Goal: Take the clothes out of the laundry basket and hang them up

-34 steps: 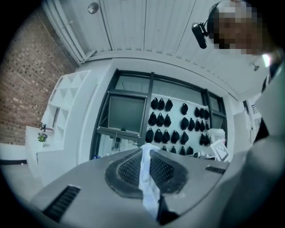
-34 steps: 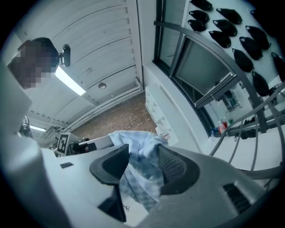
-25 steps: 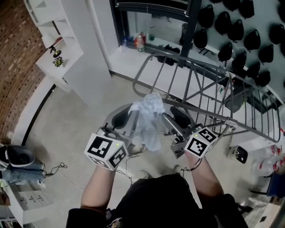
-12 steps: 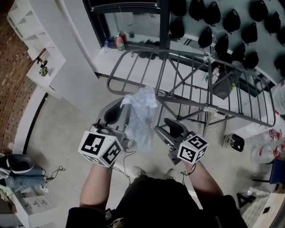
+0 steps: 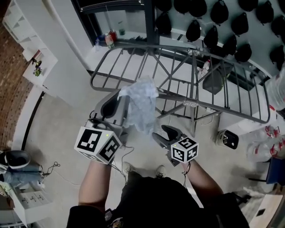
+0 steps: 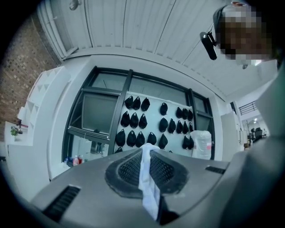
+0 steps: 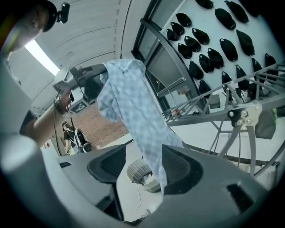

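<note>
A light blue checked cloth (image 5: 141, 107) hangs from my left gripper (image 5: 120, 95), whose jaws are shut on its top edge. In the left gripper view a white strip of the cloth (image 6: 148, 178) runs between the closed pads of that gripper (image 6: 149, 151). My right gripper (image 5: 164, 132) is lower and to the right, open; in its own view the cloth (image 7: 133, 107) dangles in front of the spread jaws of this gripper (image 7: 142, 160), unpressed. The grey metal drying rack (image 5: 178, 58) stands just beyond the cloth. A woven laundry basket (image 7: 141, 174) sits on the floor below.
White shelves (image 5: 38, 58) stand at the left, with bottles (image 5: 109, 40) on a sill behind the rack. Black caps (image 5: 222, 13) hang on the far wall. A white device (image 5: 229, 139) and plastic bags (image 5: 267, 147) lie on the floor at the right.
Both grippers have travelled with the cloth toward the drying rack, which now lies right behind it. The right gripper has dropped lower, away from the cloth's side.
</note>
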Available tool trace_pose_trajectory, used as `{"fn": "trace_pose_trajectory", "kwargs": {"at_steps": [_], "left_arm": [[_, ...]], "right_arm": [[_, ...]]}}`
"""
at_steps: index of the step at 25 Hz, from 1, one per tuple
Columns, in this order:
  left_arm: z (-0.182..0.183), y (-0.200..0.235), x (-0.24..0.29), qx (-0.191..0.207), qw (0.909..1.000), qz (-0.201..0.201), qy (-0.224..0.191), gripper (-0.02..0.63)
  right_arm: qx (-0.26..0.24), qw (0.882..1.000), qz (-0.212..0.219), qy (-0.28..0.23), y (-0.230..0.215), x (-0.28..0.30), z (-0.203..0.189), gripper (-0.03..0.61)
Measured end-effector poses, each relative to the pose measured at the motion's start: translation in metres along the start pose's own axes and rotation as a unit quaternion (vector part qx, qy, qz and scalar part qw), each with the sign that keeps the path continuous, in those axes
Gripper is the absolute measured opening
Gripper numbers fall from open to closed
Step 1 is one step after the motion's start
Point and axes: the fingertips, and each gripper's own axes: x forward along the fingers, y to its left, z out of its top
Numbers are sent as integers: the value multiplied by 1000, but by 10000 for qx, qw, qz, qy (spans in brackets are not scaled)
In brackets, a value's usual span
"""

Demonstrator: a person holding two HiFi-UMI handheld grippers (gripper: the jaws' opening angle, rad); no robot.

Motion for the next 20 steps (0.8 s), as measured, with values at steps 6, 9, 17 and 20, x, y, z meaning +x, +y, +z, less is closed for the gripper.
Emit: {"fn": "trace_pose_trajectory", "kwargs": {"at_steps": [6, 9, 17, 20], "left_arm": [[15, -31, 25, 22, 9998, -171, -129, 20], [22, -40, 33, -30, 9991, -375, -192, 20], [43, -45, 46, -224, 9954, -881, -315, 20], [53, -37, 44, -224, 9944, -951, -393, 20]], "right_arm": [[221, 9972, -546, 463, -49, -18, -46, 286], [142, 9931, -994, 605, -73, -19, -61, 311], [172, 9880, -1250, 894, -93, 20, -85, 270], [177, 9902, -1156, 767, -86, 39, -72, 99]]}}
